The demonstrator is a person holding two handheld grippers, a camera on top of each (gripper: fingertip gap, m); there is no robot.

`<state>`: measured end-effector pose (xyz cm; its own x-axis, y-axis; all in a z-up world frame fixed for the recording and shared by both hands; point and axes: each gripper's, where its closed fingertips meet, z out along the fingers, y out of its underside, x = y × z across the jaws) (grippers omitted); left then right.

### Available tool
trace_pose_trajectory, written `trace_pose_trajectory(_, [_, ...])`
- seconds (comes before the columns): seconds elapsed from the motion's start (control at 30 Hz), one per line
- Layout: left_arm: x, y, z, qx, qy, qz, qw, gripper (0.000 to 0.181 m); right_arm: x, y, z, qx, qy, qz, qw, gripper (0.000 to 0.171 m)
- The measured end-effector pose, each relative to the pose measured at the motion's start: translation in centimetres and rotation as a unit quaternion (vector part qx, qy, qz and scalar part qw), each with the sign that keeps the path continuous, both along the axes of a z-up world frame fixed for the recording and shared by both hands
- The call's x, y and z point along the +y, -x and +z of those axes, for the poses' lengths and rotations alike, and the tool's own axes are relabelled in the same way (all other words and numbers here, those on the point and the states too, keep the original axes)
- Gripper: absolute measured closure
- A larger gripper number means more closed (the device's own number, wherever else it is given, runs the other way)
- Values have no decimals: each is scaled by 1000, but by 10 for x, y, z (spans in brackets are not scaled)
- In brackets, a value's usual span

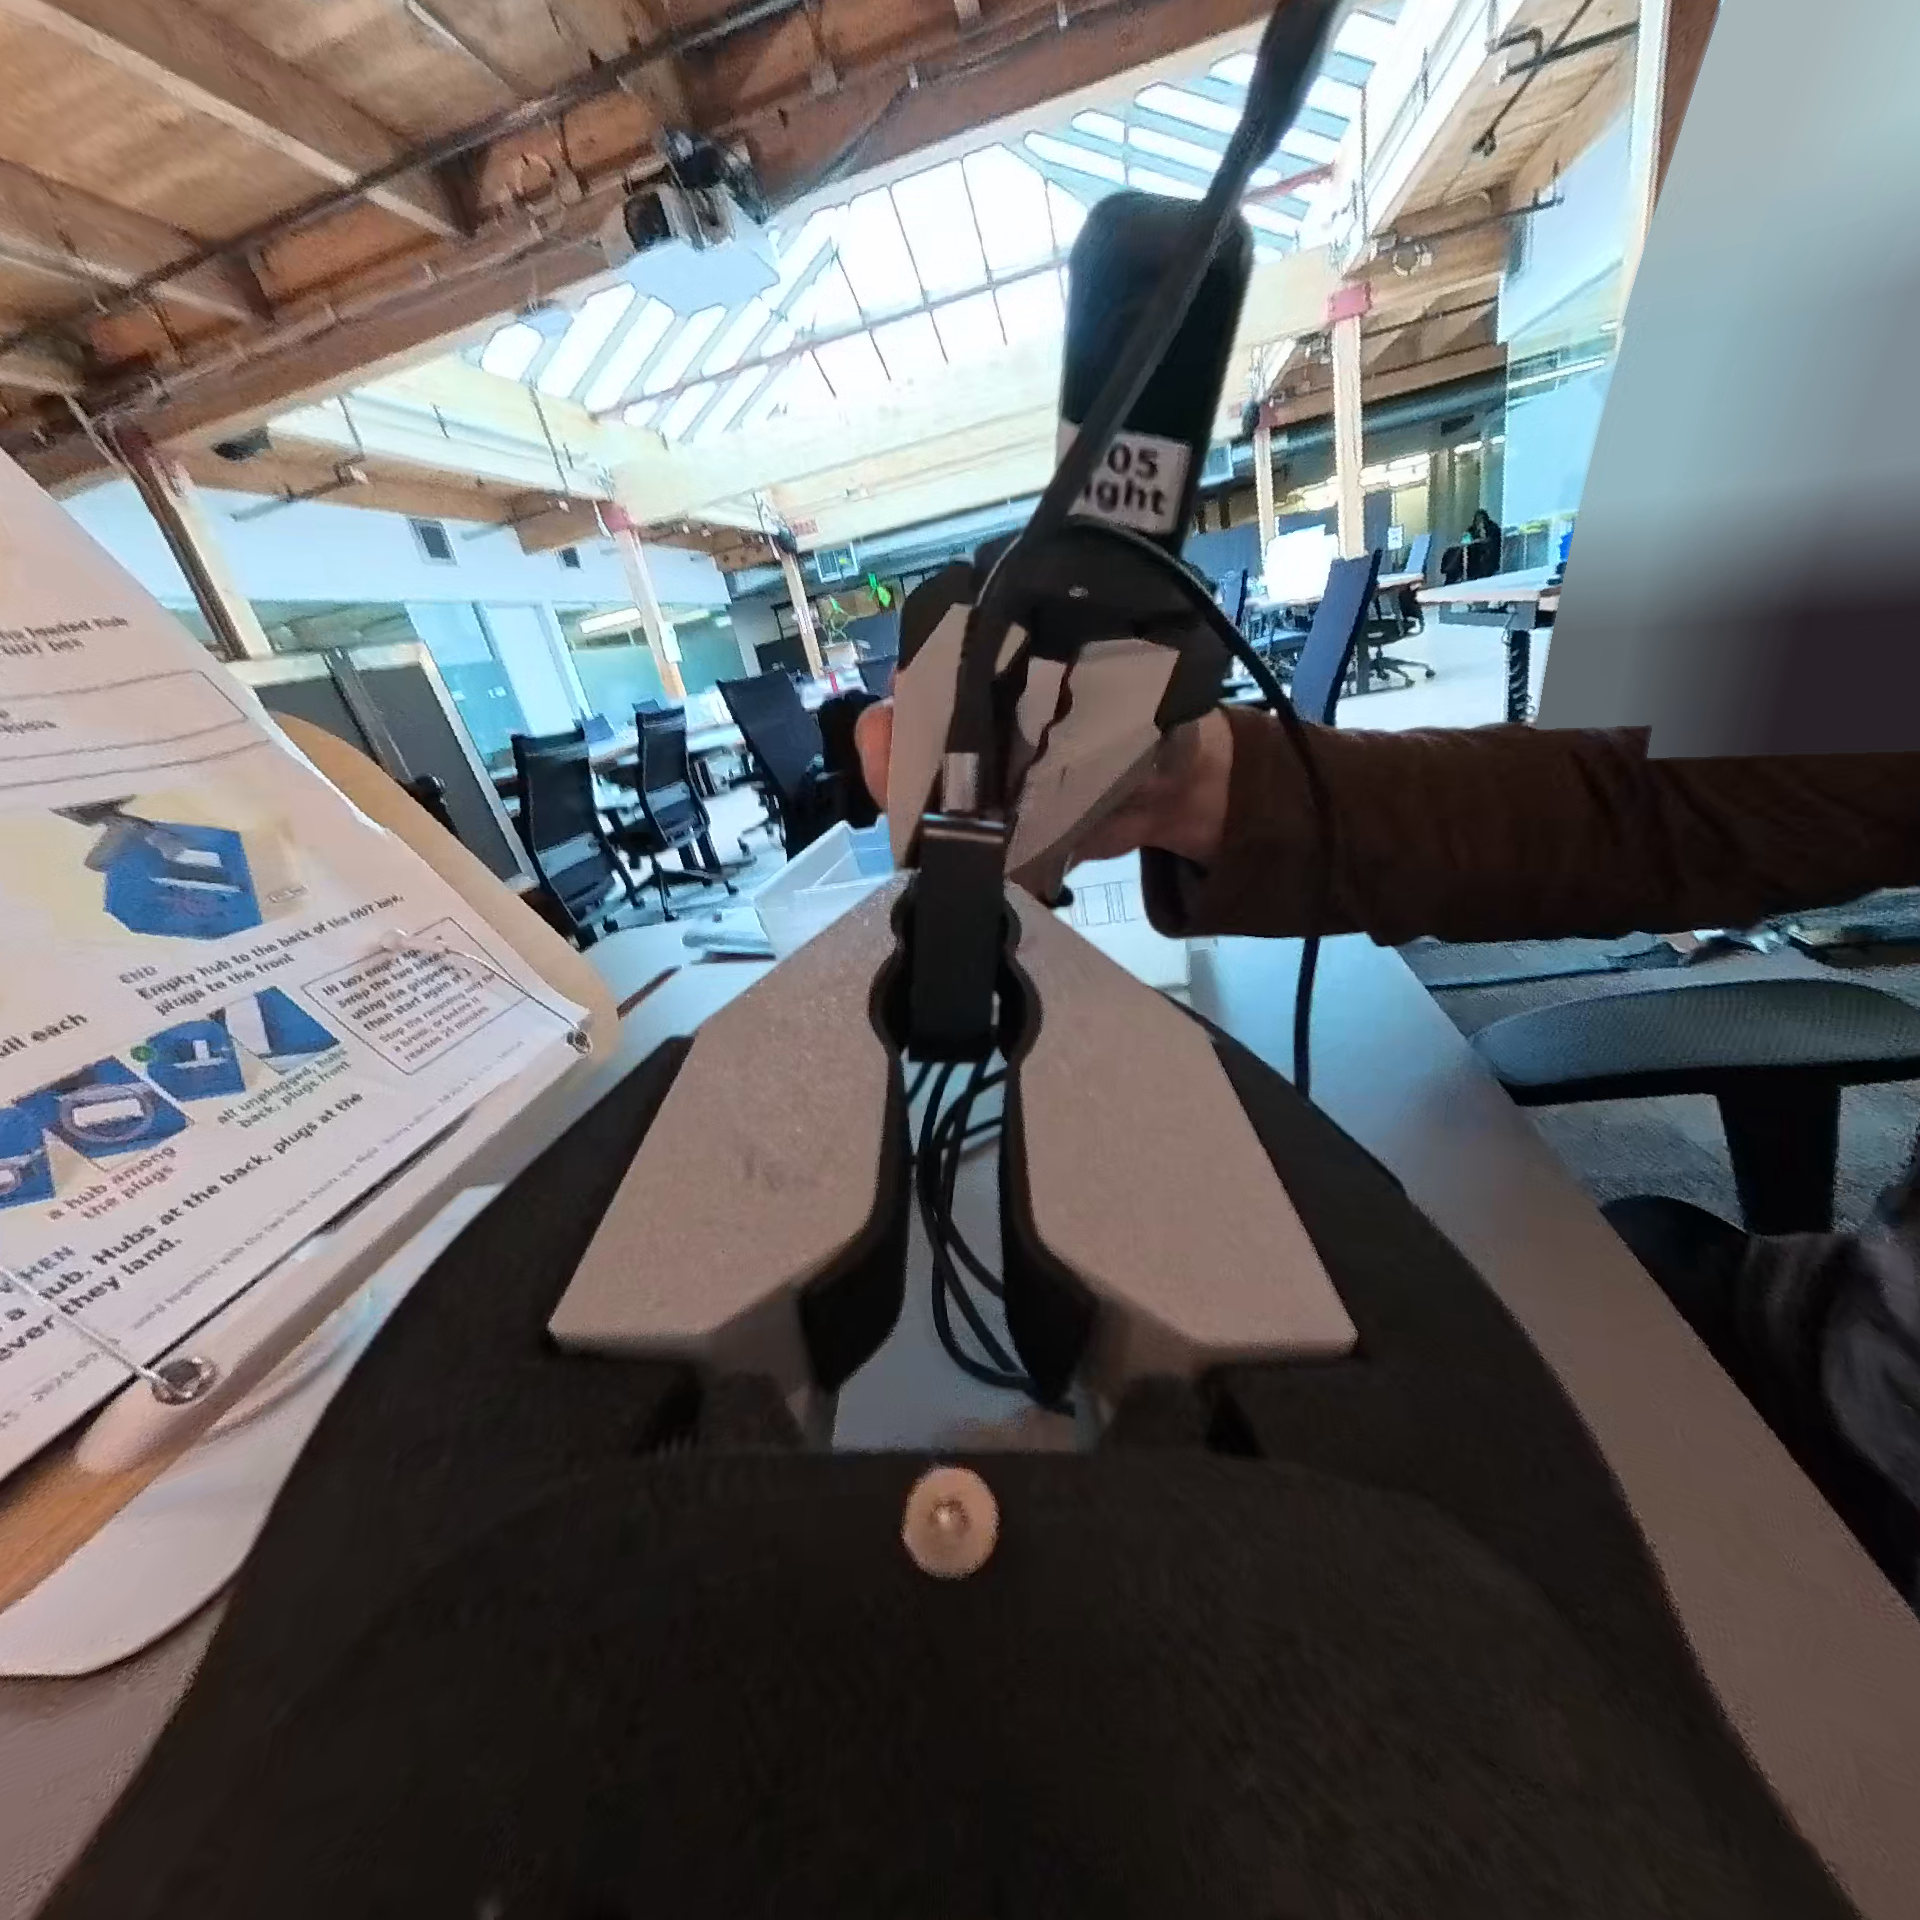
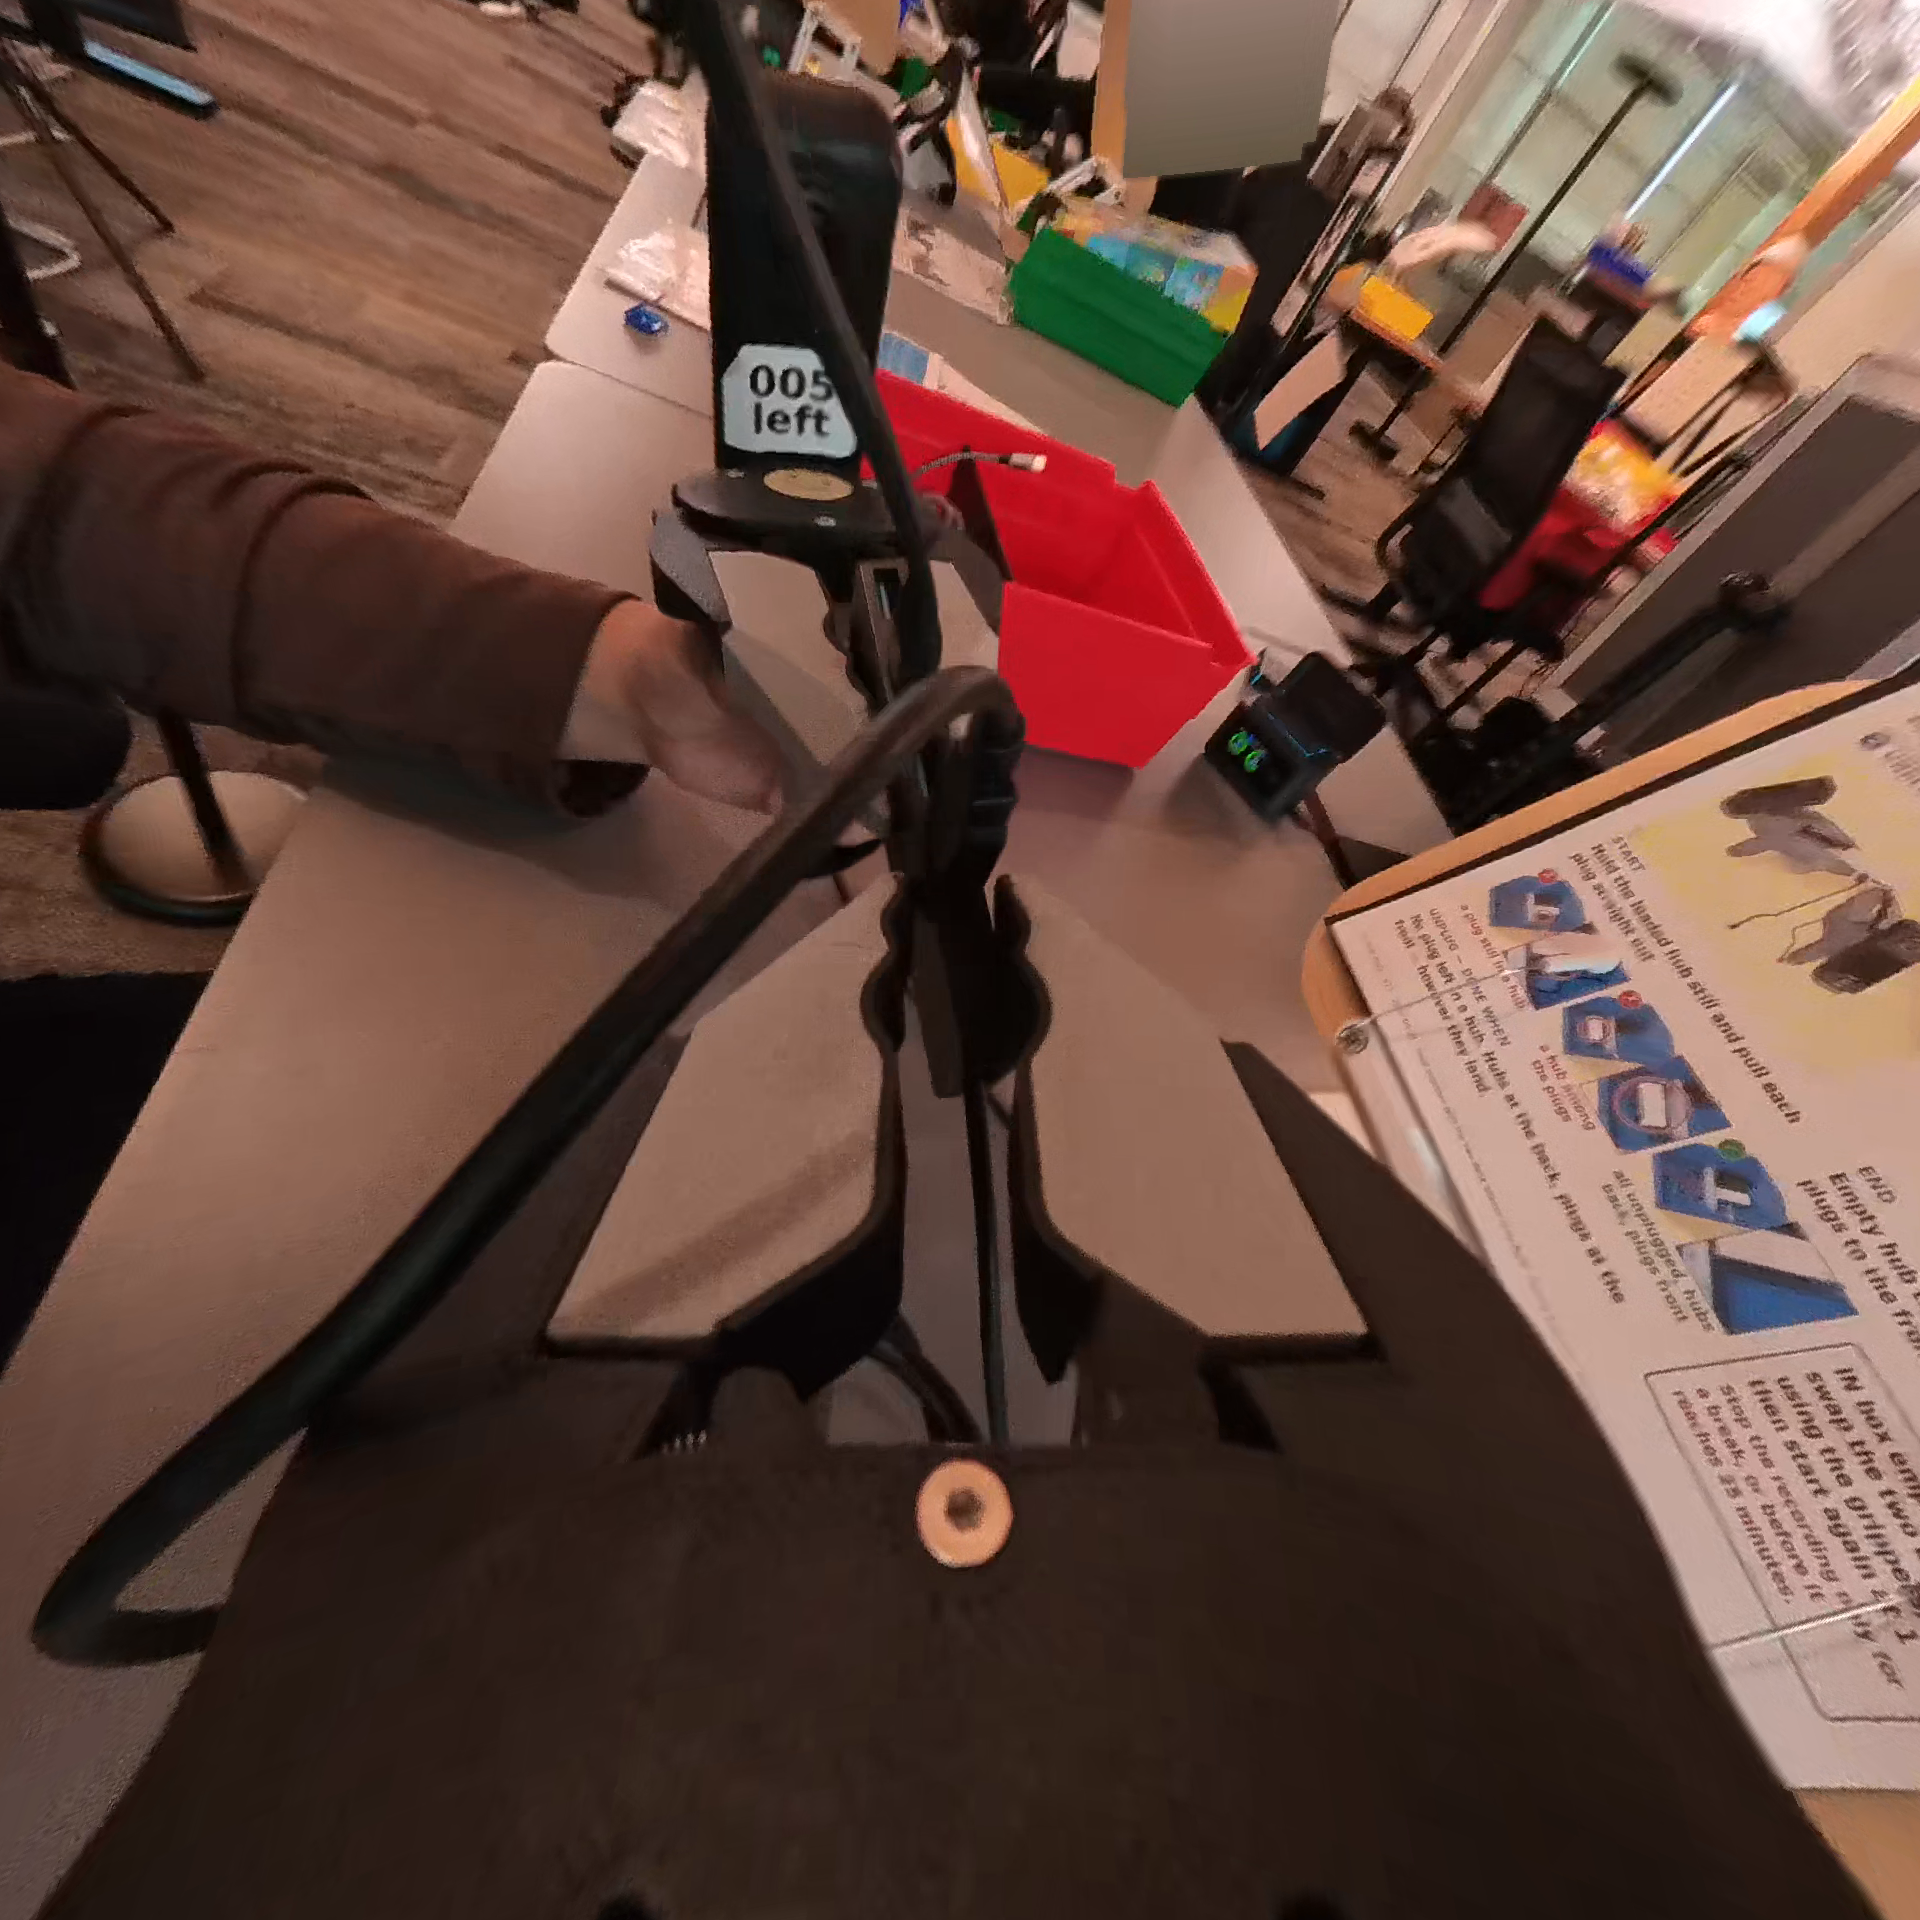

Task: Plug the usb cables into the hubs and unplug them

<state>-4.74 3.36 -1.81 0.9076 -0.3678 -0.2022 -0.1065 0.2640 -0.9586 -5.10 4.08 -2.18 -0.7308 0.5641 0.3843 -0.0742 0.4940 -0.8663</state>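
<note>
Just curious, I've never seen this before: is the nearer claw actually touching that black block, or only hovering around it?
Touching. In the left wrist view, the left gripper is shut on the black hub, pinched between its fingers.

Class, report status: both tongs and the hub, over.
Left tongs shut on slim black hub. Right tongs shut on black cable plug. Nothing blocking.

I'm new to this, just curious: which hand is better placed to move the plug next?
Right, probably: the right tongs clamp the plug, its silver tip at the end of the hub; the left tongs just hold that hub steady.
</note>
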Motion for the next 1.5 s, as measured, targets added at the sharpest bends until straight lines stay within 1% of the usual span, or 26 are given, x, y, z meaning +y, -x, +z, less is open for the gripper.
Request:
trace_pose_trajectory(0.03, [2,1,-2,-4,15,1,1000,172,2,0,-1,-27,-1,-2,1000,161])
trace_pose_trajectory(0.1, [7,5,-7,-17,42,8,999,169,9,0,0,-71,-16,-14,997,162])
trace_pose_trajectory(0.13, [8,9,-9,-26,52,15,998,167,15,0,5,-79,-28,-31,996,162])
trace_pose_trajectory(0.17, [9,14,-10,-39,62,22,997,161,25,1,16,-71,-38,-57,995,163])
trace_pose_trajectory(0.23, [8,23,-11,-71,74,17,995,161,51,1,56,-28,-39,-115,992,164])
trace_pose_trajectory(0.3, [5,32,-6,-106,70,16,992,161,76,-5,103,-7,-11,-153,988,164])
trace_pose_trajectory(0.4, [1,44,-2,-127,58,27,990,164,127,-11,169,27,-8,-232,972,164])
trace_pose_trajectory(0.5, [0,52,-3,-126,50,48,990,170,177,-14,226,48,-29,-316,947,163])
trace_pose_trajectory(0.57, [2,55,-7,-126,59,53,989,170,206,-18,263,64,-45,-368,927,163])
trace_pose_trajectory(0.73, [10,57,-21,-120,88,63,987,170,254,-44,367,133,-31,-460,878,164])
trace_pose_trajectory(0.83, [13,57,-26,-116,100,69,986,171,290,-55,412,147,-40,-523,839,164])
trace_pose_trajectory(0.97, [15,58,-31,-115,112,74,984,173,330,-55,438,134,-85,-579,800,164])
trace_pose_trajectory(1.07, [17,61,-34,-123,122,75,982,174,355,-60,449,130,-67,-602,785,163])
trace_pose_trajectory(1.23, [19,62,-38,-135,137,71,979,177,397,-75,443,96,-34,-647,756,164])
trace_pose_trajectory(1.33, [21,58,-42,-128,147,68,979,177,410,-79,439,90,-10,-660,746,164])
trace_pose_trajectory(1.5, [26,56,-56,-100,173,81,976,179,430,-85,439,78,-14,-698,712,164])
